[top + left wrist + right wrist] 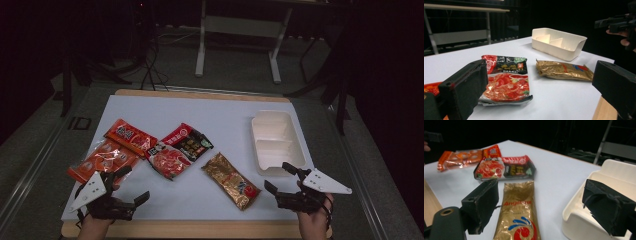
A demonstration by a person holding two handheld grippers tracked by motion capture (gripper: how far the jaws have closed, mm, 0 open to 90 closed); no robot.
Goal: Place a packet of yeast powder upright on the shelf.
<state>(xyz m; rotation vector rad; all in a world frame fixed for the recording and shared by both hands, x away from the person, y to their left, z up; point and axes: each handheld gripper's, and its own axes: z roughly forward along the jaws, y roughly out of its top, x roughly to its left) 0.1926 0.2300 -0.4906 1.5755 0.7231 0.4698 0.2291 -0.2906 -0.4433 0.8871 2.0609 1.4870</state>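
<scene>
Left gripper (pixel 131 185) jaws spread wide, holding nothing, near-left edge of the white table (pixel 220 112), just near of the orange packet (pixel 102 159). Right gripper (pixel 279 177) jaws also apart, empty, at the near-right, just near of the white divided tray (pixel 276 141). Gold packet (pixel 231 180) lies flat between the two grippers, left of the tray. Red-and-black packet (pixel 177 150) sits left of and farther than the gold one, and a red packet (pixel 130 136) lies beside it, overlapping the orange packet.

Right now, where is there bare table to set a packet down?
The far strip beyond the packets, left of the white tray, is bare. So is the near edge between the left claw and gold packet. The left side is crowded.
</scene>
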